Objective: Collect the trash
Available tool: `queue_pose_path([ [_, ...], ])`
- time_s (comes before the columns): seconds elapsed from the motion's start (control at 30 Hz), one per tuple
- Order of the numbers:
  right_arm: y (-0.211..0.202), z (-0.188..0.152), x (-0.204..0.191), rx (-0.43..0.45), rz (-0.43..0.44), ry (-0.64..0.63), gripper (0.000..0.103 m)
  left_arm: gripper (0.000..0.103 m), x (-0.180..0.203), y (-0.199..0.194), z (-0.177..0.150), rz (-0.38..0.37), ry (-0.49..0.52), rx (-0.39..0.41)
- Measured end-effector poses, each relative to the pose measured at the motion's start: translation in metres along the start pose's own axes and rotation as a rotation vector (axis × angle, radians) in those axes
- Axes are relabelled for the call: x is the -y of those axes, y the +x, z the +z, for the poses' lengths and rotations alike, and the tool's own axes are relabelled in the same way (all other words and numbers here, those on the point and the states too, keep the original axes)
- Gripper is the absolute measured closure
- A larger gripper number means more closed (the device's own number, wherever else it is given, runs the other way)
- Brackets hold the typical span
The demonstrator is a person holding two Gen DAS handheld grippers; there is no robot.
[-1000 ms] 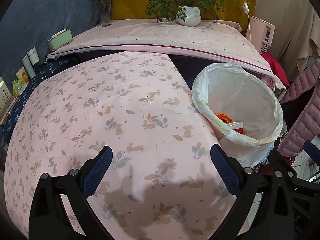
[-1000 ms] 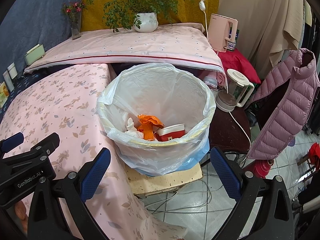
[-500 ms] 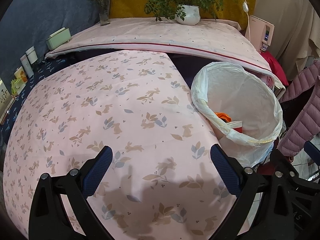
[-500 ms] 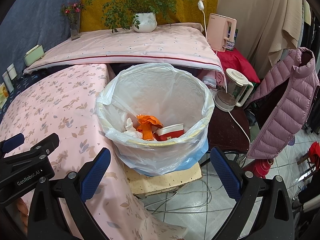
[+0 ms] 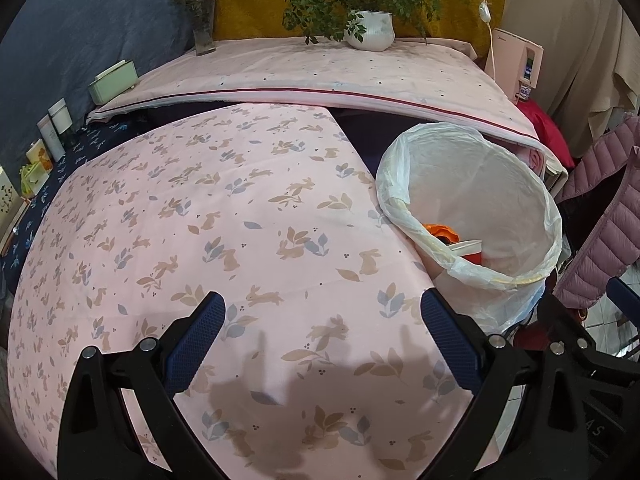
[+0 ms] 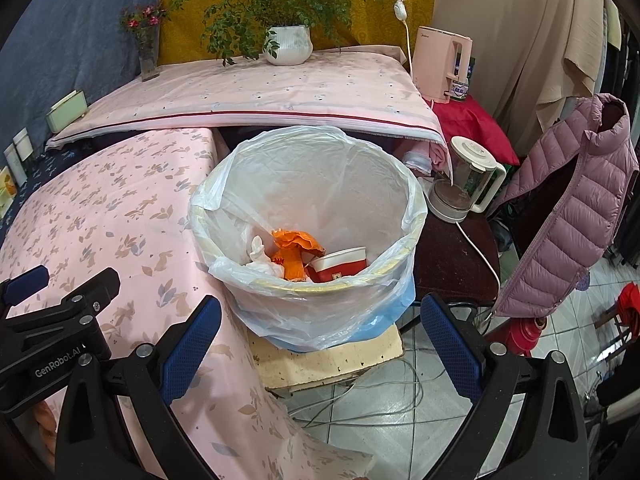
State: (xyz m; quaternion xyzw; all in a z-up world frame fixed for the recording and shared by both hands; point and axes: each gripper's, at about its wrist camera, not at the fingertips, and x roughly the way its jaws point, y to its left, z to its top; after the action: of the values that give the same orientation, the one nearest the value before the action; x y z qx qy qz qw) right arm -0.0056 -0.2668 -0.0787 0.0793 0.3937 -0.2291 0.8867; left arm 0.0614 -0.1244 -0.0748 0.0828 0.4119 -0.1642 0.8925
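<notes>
Both grippers gaped wide and empty: the right gripper (image 6: 320,328) faced the lined trash bin (image 6: 412,204) dead ahead, nearer than the left gripper (image 5: 322,328) over the bare counter (image 5: 192,208).

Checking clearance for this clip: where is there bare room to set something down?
The rabbit-print tablecloth is bare between the left tongs and the trash bin. The far shelf is open between vase and plant pot. Crowded: the kettle stand.
</notes>
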Motion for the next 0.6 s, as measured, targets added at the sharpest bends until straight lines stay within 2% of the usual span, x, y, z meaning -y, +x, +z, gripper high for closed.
queue_pose_path([
  [0.6,-0.0008,0.0009,0.0000,0.001,0.000,0.000,0.007,0.009,0.0017,-0.0018,0.0011,0.000,0.005,0.007],
])
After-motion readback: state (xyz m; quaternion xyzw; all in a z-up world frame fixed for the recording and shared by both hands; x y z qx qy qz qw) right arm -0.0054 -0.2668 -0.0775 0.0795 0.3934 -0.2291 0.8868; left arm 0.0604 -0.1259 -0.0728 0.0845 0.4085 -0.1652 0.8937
